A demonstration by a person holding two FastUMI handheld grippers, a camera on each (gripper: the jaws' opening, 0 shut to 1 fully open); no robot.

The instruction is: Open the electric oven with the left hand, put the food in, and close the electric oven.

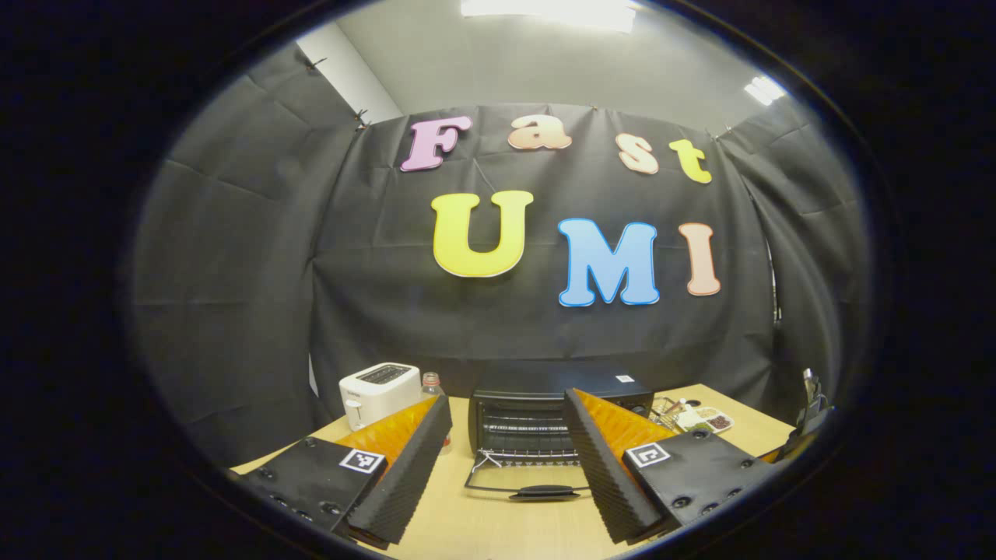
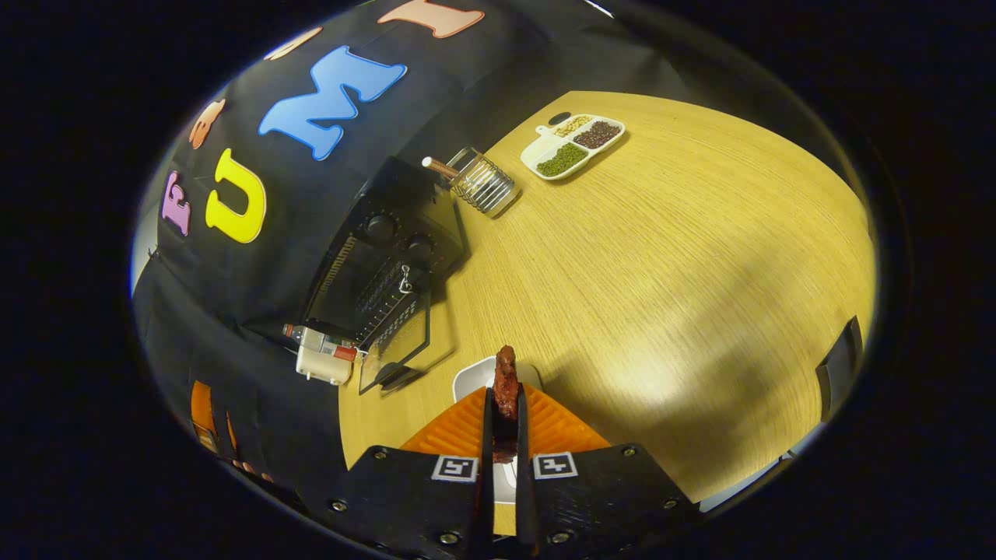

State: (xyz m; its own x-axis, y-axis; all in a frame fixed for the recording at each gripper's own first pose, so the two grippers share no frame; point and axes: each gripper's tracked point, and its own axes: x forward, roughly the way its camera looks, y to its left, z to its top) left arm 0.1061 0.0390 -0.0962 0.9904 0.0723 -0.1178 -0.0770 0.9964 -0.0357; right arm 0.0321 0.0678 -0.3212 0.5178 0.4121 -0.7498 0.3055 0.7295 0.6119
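The black electric oven (image 1: pixel 545 404) stands at the back of the wooden table, and its glass door (image 1: pixel 529 478) lies folded down flat, baring the wire rack inside. My left gripper (image 1: pixel 506 424) is open in front of it, fingers spread to either side of the oven, holding nothing. In the right gripper view the oven (image 2: pixel 389 257) is far off to the left with its door (image 2: pixel 397 342) down. My right gripper (image 2: pixel 504 404) is shut on a brown piece of food (image 2: pixel 506 385), held above a white plate (image 2: pixel 475 377).
A white toaster (image 1: pixel 379 393) and a bottle (image 1: pixel 432 385) stand left of the oven. Right of it are a wire rack (image 2: pixel 482 183) and a white divided dish of beans (image 2: pixel 572 144). The tabletop (image 2: pixel 685 272) spreads wide to the right.
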